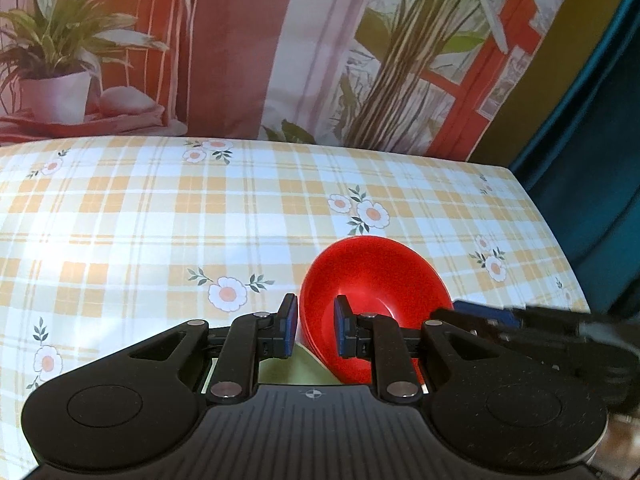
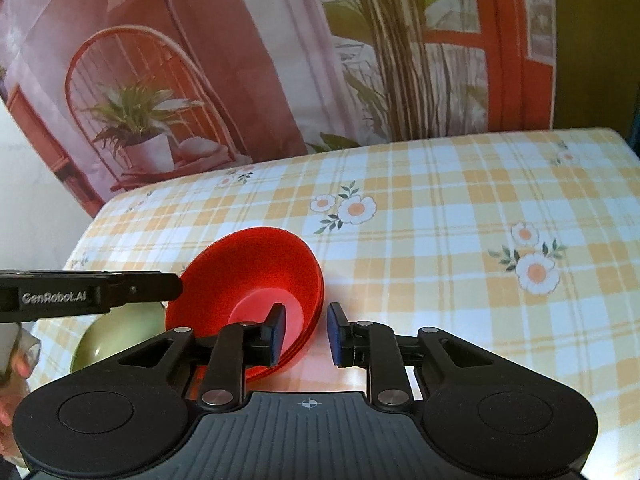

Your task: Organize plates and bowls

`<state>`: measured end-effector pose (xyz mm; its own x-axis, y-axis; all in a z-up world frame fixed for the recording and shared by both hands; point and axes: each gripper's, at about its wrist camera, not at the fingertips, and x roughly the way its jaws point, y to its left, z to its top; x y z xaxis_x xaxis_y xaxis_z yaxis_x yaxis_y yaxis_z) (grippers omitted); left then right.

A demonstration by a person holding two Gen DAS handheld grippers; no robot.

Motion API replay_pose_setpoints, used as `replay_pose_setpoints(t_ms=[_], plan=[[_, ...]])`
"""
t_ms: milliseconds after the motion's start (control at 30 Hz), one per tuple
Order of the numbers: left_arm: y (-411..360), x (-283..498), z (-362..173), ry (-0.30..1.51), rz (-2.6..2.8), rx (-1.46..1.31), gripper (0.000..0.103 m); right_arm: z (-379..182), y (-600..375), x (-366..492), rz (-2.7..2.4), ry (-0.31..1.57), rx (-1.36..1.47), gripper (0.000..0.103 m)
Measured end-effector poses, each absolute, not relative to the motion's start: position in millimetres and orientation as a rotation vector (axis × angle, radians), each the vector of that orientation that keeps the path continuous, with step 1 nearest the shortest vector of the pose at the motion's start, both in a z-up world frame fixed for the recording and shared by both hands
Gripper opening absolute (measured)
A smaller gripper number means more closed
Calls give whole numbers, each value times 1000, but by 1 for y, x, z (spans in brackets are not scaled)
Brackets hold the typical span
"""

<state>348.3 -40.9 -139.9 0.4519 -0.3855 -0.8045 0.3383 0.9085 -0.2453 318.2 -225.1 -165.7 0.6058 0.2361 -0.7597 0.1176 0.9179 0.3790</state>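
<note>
We have a red bowl tipped up on the checked tablecloth, and its edge shows several stacked rims, so we judge some red bowls are already nested. Our left gripper straddles the near-left rim, one finger outside and one inside the bowl, with a clear gap between them; we cannot tell whether the pads truly press the wall. Our right gripper stands spread over the opposite rim, its left finger inside the bowl and its right finger out over the cloth, not pinching anything. A green dish lies just beside the red stack, partly under it and under the left gripper, apparently not yet sorted. We see no plates in either view, so how much remains beyond these pieces is unclear.
</note>
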Motion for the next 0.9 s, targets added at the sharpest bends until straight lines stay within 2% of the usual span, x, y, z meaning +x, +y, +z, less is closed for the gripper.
replay_pose_setpoints(t_ms=[700, 900], plan=[[-44, 363, -165, 1054, -472, -107, 20, -180, -216, 305, 1, 851, 561, 24], [-45, 360, -166, 1036, -476, -93, 20, -181, -217, 301, -11, 842, 575, 19]])
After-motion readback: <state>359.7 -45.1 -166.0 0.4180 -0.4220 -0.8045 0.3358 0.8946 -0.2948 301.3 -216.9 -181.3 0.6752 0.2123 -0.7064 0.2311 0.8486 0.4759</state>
